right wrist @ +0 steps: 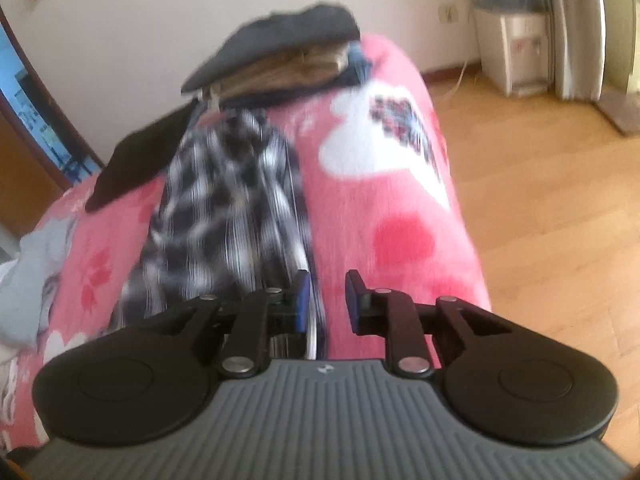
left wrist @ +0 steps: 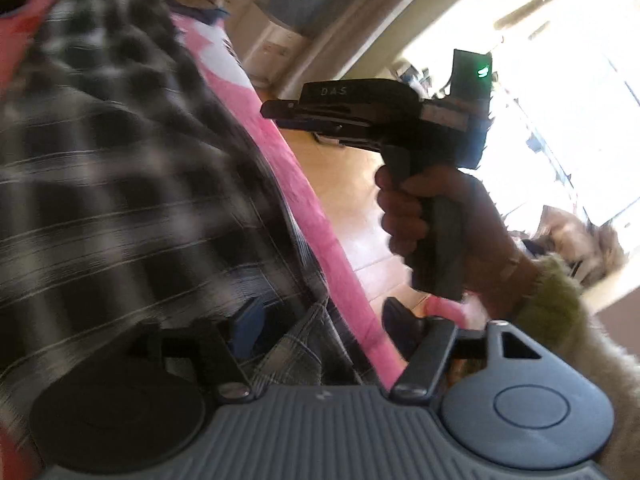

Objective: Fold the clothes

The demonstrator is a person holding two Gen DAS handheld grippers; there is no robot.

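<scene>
The black-and-white checked shirt (right wrist: 228, 200) is thin woven cloth with fine pale threads, matt and soft. Under it the pink blanket with white hearts (right wrist: 384, 208) looks fleecy and napped. At upper centre of the right wrist view, the pile of folded dark and tan clothes (right wrist: 280, 56) is dull fabric. The pale wooden floor (right wrist: 552, 208) at right is smooth with a slight sheen. The right gripper (right wrist: 327, 306) is matt black plastic with shiny metal pivot screws and a ribbed grey body.
</scene>
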